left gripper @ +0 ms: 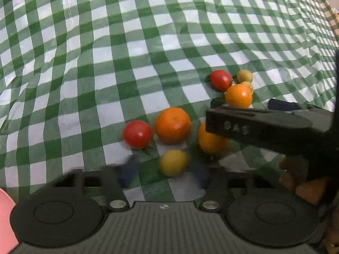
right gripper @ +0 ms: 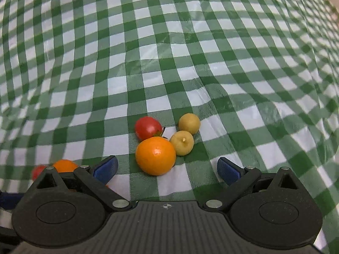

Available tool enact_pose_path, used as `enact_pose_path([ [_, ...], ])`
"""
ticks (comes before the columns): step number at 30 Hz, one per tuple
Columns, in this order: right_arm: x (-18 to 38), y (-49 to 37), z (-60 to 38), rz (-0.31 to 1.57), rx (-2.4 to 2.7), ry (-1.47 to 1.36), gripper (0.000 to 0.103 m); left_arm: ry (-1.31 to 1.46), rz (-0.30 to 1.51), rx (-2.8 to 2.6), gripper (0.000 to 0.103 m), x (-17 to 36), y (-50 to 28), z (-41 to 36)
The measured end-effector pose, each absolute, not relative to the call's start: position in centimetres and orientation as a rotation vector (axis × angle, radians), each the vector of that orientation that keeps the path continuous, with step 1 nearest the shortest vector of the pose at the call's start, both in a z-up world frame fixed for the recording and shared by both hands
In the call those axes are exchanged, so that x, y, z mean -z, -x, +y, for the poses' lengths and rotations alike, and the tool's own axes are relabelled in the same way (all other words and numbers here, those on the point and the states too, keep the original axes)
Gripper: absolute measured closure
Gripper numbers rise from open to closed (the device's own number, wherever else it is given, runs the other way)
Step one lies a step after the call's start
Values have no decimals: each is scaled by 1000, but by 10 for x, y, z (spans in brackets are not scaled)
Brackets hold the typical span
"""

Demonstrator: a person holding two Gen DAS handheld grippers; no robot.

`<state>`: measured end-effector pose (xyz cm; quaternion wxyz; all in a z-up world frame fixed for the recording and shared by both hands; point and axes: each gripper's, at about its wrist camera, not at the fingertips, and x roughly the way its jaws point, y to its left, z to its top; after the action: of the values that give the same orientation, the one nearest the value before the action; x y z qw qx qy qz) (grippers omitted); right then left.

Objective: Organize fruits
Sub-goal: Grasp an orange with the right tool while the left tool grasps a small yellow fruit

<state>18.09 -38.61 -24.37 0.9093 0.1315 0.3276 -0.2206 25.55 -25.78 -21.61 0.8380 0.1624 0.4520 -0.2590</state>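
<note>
The tabletop (right gripper: 169,42) carries every fruit loose; nothing looks sorted yet. Right gripper (right gripper: 167,169), jaws open, brackets an orange (right gripper: 155,155) beside a tomato (right gripper: 147,128). Left gripper (left gripper: 163,169), blurred, appears clamped on a yellow fruit (left gripper: 172,162), seemingly the first pick.

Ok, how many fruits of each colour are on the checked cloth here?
oranges: 3
red tomatoes: 2
yellow fruits: 3
Total: 8
</note>
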Motion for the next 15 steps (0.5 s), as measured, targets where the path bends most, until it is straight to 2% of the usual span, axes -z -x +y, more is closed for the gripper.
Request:
enact_pose_path([
  [1,243,-178,-385,666,450,-258,27,-339,956,545,69,214,-255,-258],
  [2,241,-176,-383,663,440,-236,54,-322,957,539,69,213,-254,-256],
  [3,239,-176,-382,660,427,-215,63,-304,954,533,70,211,-253,-253],
  [15,206,-115,-374,611,431,-279,63,-291,942,429,70,162,-206,-196],
])
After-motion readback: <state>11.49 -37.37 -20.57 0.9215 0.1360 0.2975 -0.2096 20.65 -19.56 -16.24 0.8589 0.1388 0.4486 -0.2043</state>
